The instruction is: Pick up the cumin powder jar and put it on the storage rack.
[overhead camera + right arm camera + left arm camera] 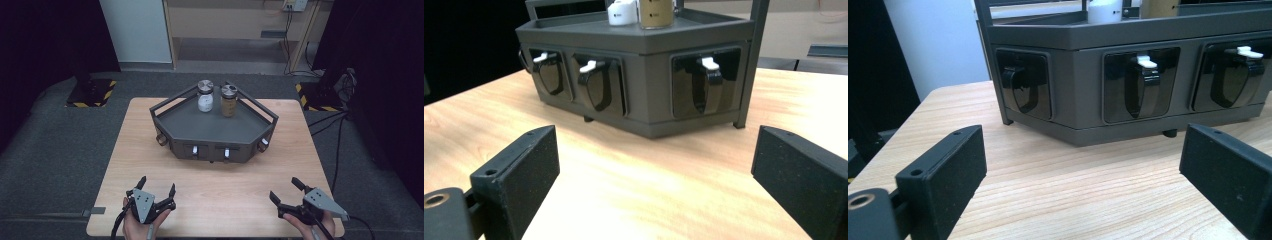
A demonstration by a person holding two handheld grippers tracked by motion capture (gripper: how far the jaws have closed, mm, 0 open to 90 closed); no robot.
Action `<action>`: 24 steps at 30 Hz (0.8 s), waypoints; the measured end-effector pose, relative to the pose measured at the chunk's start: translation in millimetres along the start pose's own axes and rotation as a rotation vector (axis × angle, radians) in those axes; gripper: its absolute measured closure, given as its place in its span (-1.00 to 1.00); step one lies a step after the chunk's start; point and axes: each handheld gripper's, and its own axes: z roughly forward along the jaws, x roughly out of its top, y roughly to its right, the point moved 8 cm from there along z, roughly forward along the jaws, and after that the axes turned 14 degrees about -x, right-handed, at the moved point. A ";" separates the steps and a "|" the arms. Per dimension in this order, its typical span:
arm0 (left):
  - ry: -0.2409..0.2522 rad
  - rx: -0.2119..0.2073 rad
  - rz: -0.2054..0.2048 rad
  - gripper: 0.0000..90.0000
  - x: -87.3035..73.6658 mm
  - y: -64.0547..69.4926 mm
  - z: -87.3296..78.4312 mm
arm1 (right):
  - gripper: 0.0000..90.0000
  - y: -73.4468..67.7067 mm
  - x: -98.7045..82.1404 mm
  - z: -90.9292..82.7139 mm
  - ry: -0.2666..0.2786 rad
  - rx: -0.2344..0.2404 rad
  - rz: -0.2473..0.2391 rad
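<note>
A dark grey corner rack (215, 131) stands at the middle rear of the wooden table (215, 200). On its railed top are a jar of white stuff (205, 96) and a jar of brown stuff (229, 100), both with metal lids. Its front panels (1140, 85) hold black levers with white tabs (589, 66). My left gripper (157, 192) rests near the table's front left, jaws wide open and empty, facing the rack (1083, 37). My right gripper (285, 189) sits at the front right, also open and empty, aimed at the rack (649, 40) and both jars (622, 12).
Bare tabletop (220, 180) lies between the grippers and the rack. Two stand bases with yellow-black stripes (92, 92) (320, 97) sit on the carpet beyond the table. Cables (340, 135) trail on the right; a wooden shelf (235, 25) stands behind.
</note>
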 end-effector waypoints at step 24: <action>0.016 0.020 0.018 -0.92 0.9 -2.3 -3.8 | -0.88 6.7 -21.6 -37.2 -0.001 -0.016 -0.028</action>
